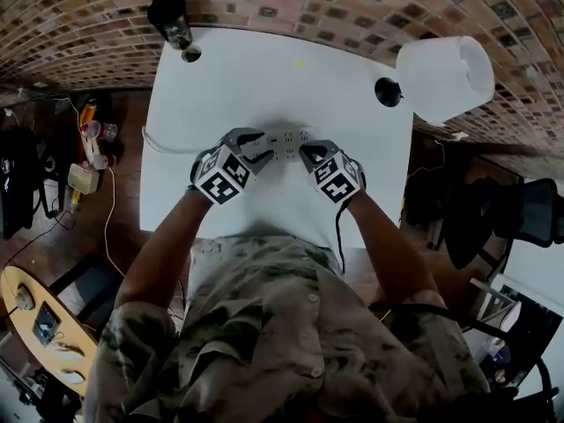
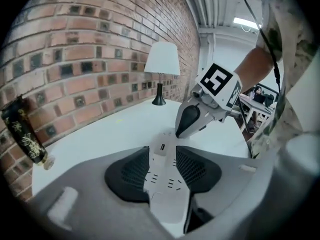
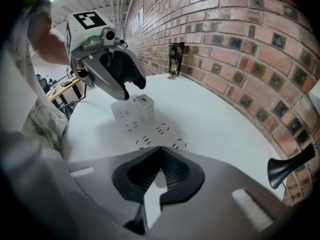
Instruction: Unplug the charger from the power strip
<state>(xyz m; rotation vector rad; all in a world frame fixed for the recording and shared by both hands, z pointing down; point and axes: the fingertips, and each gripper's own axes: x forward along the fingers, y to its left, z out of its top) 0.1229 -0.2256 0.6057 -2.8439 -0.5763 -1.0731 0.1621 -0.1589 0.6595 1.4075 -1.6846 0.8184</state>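
Table (image 1: 264,77): white, smooth and matte, rectangular, set against a brick wall (image 3: 225,44) of rough red-brown blocks.
Power strip (image 1: 286,139): long, flat bar of white plastic with rows of dark socket slits. It lies across the middle of the table, between my two grippers.
Charger (image 3: 142,104): small white plastic cube with one dark slot in its face. It stands upright, plugged into the strip at the end near my left gripper.
Left gripper (image 2: 163,151): my jaws are closed on the power strip, their black ribbed pads pressing its two long sides. The charger sits just beyond the tips.
Right gripper (image 3: 159,160): my jaws are narrow and their tips meet over the other end of the strip. A white wedge shows between the pads lower down, and I cannot tell whether it is strip or table.
Can (image 1: 172,16): tall dark cylinder with pale patterning, upright at a far corner by the wall. I cannot see what is inside it.
Lamp (image 1: 445,77): white shade on a thin black stem with a round black foot, at the other far corner.
Open room: bare white table runs from the strip to the wall, and the near edge is close below my wrists.
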